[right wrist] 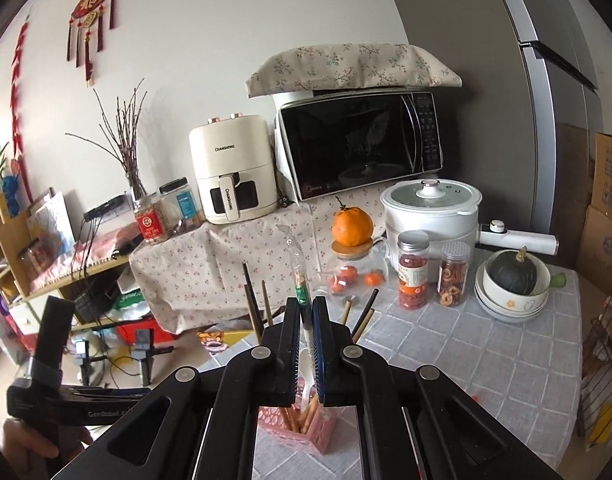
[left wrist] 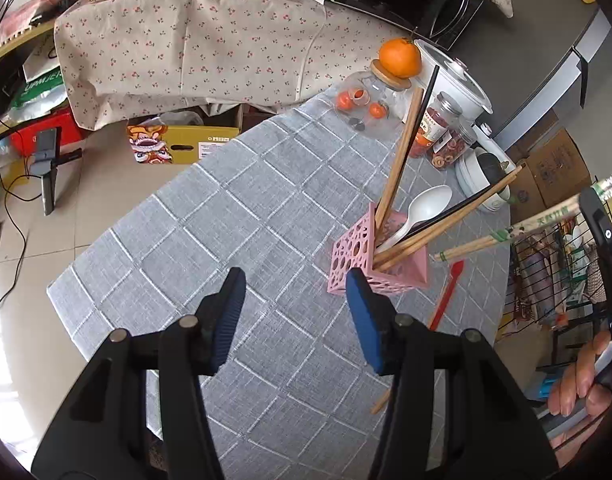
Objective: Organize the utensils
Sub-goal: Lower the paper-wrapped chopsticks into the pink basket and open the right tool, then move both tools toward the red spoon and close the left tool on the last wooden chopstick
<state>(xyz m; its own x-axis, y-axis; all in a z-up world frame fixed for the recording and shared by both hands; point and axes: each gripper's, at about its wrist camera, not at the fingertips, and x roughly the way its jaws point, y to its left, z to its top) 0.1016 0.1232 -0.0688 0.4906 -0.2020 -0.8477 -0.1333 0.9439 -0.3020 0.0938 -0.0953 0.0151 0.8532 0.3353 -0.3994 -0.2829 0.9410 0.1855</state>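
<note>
Wrapped bamboo chopsticks in clear plastic sleeve (right wrist: pixel 301 300), upright, pinched by right gripper (right wrist: pixel 306 320) directly above pink perforated utensil holder (right wrist: pixel 301 428) w/ other utensils; left gripper (left wrist: pixel 293 312) spread, empty, beside holder.

A grey woven cloth with a raised white grid (left wrist: pixel 241 216) covers the tabletop. The pink perforated plastic holder (left wrist: pixel 358 256) looks matt; inside are bare wooden chopsticks (left wrist: pixel 398 160) and a glossy white plastic spoon (left wrist: pixel 426 206). At 3 o'clock, paper-sleeved chopsticks (left wrist: pixel 506 232).
</note>
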